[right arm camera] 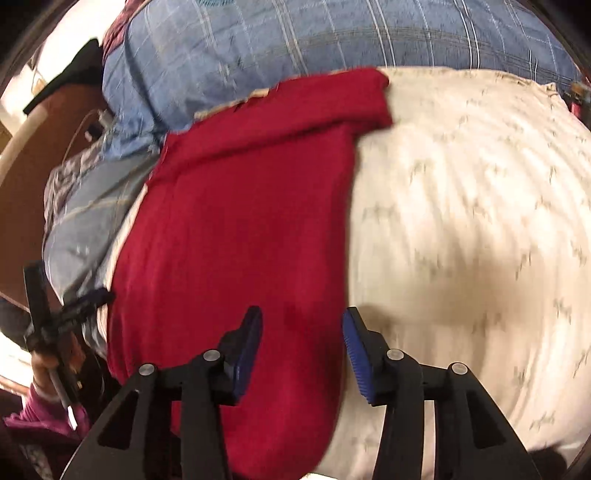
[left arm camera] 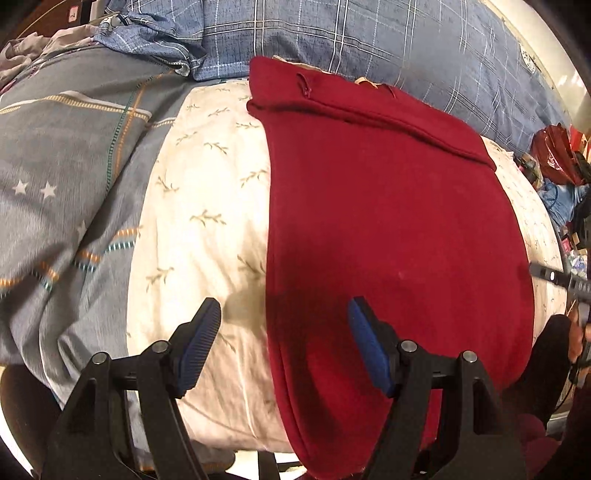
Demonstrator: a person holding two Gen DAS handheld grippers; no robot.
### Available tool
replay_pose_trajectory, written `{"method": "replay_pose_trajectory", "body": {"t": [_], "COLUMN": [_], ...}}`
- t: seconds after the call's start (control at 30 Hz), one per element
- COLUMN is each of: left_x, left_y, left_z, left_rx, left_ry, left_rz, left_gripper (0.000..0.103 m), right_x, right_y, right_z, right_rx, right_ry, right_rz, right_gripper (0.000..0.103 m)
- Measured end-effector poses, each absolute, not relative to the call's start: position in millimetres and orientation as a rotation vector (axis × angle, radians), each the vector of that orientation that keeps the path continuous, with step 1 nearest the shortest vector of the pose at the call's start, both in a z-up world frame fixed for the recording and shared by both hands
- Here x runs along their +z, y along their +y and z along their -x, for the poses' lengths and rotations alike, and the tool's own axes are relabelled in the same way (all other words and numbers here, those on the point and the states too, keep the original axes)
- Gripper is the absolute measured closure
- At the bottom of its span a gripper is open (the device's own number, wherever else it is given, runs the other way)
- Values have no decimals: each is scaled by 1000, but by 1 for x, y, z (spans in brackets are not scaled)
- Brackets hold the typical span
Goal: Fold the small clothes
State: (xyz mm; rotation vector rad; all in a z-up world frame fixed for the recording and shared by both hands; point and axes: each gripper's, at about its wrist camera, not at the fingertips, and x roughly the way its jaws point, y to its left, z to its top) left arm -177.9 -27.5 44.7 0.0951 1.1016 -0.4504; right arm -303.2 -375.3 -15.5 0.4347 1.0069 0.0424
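Bed with cream sheet (left arm camera: 207, 221): soft, limp red garment (left arm camera: 388, 221) best pinched at near hem; left gripper (left arm camera: 284, 332) and right gripper (right arm camera: 303, 343) wide open, empty

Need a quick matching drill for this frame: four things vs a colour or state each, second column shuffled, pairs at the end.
Column 1
1. red garment
2. white pillow
3. blue plaid bedding
4. left gripper

Column 2
A. pale with small leaf sprigs
B. open, holding nothing, over the garment's left edge
C. lies flat and long, far end folded over
D. bunched up beyond the garment's far end

Pairs: 1-C, 2-A, 3-D, 4-B
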Motion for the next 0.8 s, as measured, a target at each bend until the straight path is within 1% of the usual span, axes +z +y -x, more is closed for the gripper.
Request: {"method": "replay_pose_trajectory", "body": {"t": [0.17, 0.37, 0.8], "left_x": [38, 35, 33], "left_y": [-26, -21, -26], "left_z": [195, 214, 221], "left_rx": [-476, -493, -542], "left_ry": [1147, 1170, 1229], "left_rz": [-103, -121, -107], "left_gripper": [32, 32, 32], "right_x": [-29, -45, -57], "right_y": [-370, -369, -354], "right_z": [327, 357, 358], "right_rx": [85, 153, 314], "right_ry": [1046, 1072, 1134], "right_rz": [-476, -562, -628], "right_gripper": [49, 46, 47]}}
